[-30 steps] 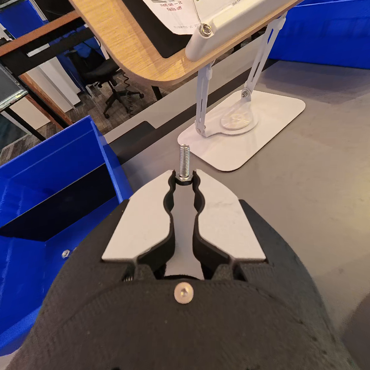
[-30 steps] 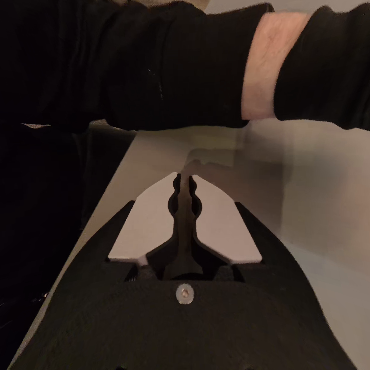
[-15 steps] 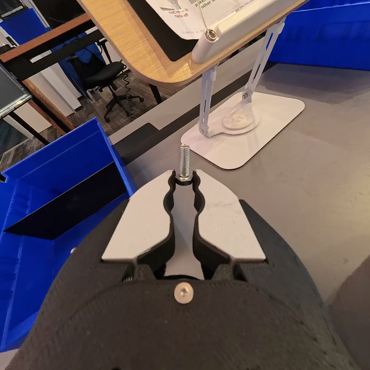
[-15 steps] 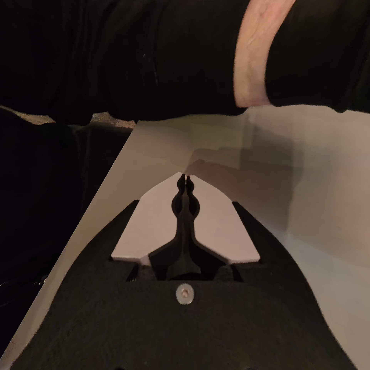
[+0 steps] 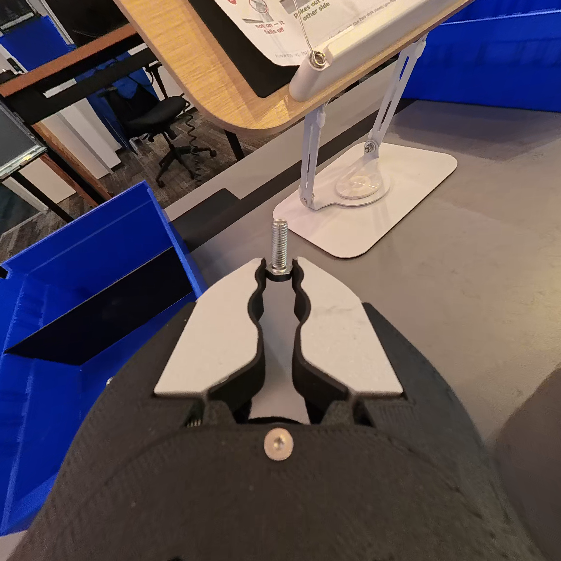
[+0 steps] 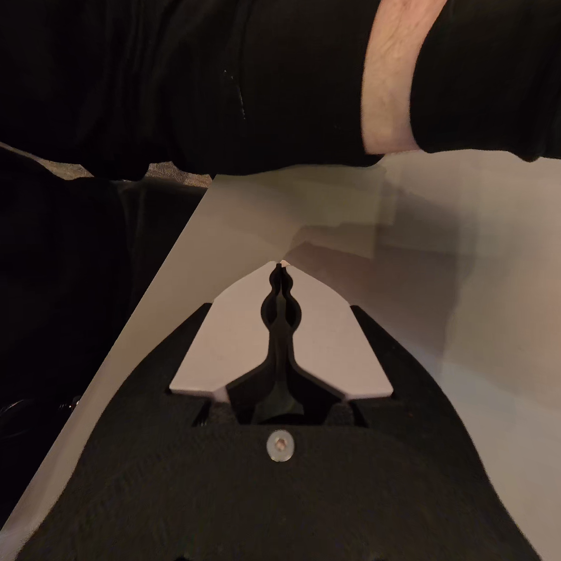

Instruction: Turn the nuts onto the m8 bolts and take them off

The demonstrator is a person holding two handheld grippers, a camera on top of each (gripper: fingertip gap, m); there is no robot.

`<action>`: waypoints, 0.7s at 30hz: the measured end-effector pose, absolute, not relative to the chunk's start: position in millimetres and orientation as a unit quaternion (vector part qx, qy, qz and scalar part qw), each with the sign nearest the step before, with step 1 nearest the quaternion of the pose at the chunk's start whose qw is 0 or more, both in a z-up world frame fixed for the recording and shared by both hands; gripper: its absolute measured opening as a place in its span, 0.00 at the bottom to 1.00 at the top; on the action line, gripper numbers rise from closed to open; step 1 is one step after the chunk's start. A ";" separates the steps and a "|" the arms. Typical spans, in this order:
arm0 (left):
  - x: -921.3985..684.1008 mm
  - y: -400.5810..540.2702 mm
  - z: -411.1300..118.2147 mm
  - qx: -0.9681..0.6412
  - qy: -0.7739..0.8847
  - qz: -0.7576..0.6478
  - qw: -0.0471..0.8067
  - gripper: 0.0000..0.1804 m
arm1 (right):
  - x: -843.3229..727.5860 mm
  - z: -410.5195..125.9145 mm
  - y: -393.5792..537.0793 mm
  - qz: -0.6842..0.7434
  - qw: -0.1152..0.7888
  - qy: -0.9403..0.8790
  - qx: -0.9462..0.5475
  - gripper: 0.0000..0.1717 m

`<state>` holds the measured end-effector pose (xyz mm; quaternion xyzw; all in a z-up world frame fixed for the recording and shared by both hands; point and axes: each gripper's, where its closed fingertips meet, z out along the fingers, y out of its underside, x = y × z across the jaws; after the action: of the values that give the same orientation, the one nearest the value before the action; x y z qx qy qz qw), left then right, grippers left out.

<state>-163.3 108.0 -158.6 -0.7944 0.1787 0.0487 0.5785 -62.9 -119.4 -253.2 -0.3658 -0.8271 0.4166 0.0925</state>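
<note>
Left gripper (image 5: 280, 270): clamped on the hex head of a silver bolt (image 5: 279, 243) at the very fingertips, just above centre frame. Threaded shank bare, no nut on it, long axis running straight up the frame, tip pointing toward the white stand base (image 5: 394, 212) beyond on the grey table (image 5: 455, 303). Blue bin (image 5: 76, 273) at left, wooden board (image 5: 212, 76) upper left.

Right gripper (image 6: 280, 267): pinched fully closed at frame centre, seemingly on nothing, aimed over a pale table edge toward a dark sleeve (image 6: 212, 76) across the top. No nut in either view, and neither gripper visible to the other, so bearing from bolt to right gripper not readable. Likely next need: a nut fetched by the right, brought down along the shank axis onto the free threaded end.
</note>
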 end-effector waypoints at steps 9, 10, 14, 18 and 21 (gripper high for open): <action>-166.2 107.0 -158.1 -0.794 0.177 0.051 0.579 0.09 | -86.5 -253.3 -113.8 0.410 0.115 -0.814 -0.394 0.00; -167.4 106.3 -158.5 -0.794 0.180 0.054 0.578 0.09 | -85.5 -251.3 -113.0 0.418 0.116 -0.809 -0.397 0.00; -176.0 103.3 -160.9 -0.795 0.186 0.059 0.575 0.09 | -76.0 -247.5 -116.0 0.432 0.117 -0.801 -0.398 0.09; -183.6 99.7 -158.5 -0.793 0.186 0.062 0.577 0.09 | -74.1 -255.2 -126.4 0.404 0.121 -0.821 -0.386 0.15; -187.2 97.1 -159.3 -0.793 0.190 0.066 0.575 0.09 | -77.2 -262.0 -130.9 0.376 0.130 -0.835 -0.379 0.15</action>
<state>-187.2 97.1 -159.3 -0.7932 0.1896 0.0664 0.5749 -77.2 -130.9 -262.0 -0.3793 -0.8353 0.3760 0.1304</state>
